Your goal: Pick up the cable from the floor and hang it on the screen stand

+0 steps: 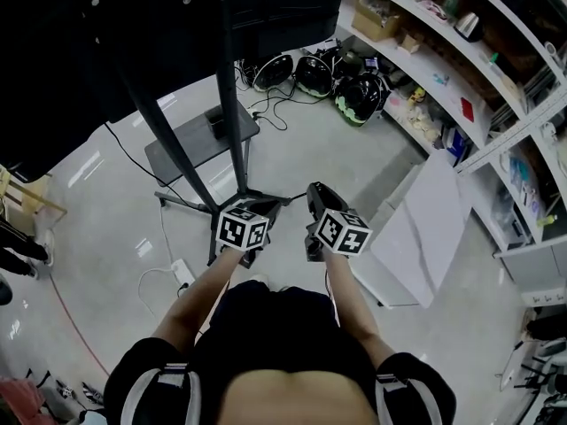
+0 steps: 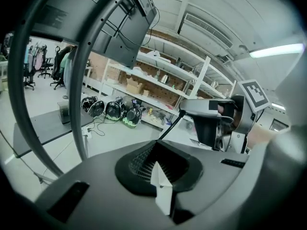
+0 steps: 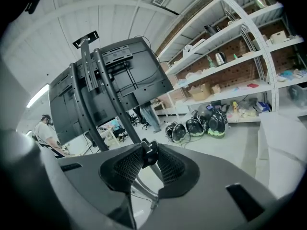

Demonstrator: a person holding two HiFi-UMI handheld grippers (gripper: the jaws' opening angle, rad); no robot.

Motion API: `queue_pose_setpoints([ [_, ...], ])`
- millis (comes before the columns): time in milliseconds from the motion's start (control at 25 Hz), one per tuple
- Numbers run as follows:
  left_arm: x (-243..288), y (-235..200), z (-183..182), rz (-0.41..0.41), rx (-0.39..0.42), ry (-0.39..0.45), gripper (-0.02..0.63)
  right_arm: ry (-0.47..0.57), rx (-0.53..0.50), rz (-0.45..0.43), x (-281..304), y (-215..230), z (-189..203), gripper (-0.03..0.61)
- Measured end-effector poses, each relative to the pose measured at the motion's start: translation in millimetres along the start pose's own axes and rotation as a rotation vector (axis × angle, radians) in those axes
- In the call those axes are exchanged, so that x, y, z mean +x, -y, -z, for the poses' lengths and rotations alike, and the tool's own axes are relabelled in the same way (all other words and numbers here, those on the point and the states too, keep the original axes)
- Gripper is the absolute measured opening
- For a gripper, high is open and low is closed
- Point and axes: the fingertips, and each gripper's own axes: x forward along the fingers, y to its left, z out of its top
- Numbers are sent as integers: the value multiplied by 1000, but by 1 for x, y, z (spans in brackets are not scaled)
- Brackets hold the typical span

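In the left gripper view my left gripper (image 2: pixel 156 152) is shut on a thin black cable (image 2: pixel 171 125) that bears a white tag (image 2: pixel 161 188). The cable runs up and to the right to my right gripper (image 2: pixel 211 121). In the right gripper view my right gripper (image 3: pixel 147 151) is shut on a small black piece of that cable (image 3: pixel 146 153). The screen stand (image 1: pixel 229 104), with black poles and a dark screen (image 1: pixel 133 25), rises just ahead of both grippers. From the head view, each cube (image 1: pixel 242 228) sits at waist height; the cable itself is hard to make out there.
Shelves (image 1: pixel 443 69) full of small items line the right side, with helmets (image 1: pixel 319 73) on the floor below. A white panel (image 1: pixel 425 228) leans at the right. A white power strip (image 1: pixel 183 273) lies by the stand's base, and a grey tray (image 1: pixel 190 144) sits on the stand. A person (image 3: pixel 45 131) stands far off.
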Motion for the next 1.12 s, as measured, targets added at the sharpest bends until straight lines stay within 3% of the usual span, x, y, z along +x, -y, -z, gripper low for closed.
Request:
queue_pose_setpoints([
  [680,-30,-6,-91,41,88,86,6,127,-188,-63,13,-60,-99,104],
  [920,-17,-12,-122,13,93,114,6,139,-246,-117,41,-70,-139,104],
  [1120,-3,-23,-168,-43,120,144,6,188,-292,-173,66,-73,-191,104],
])
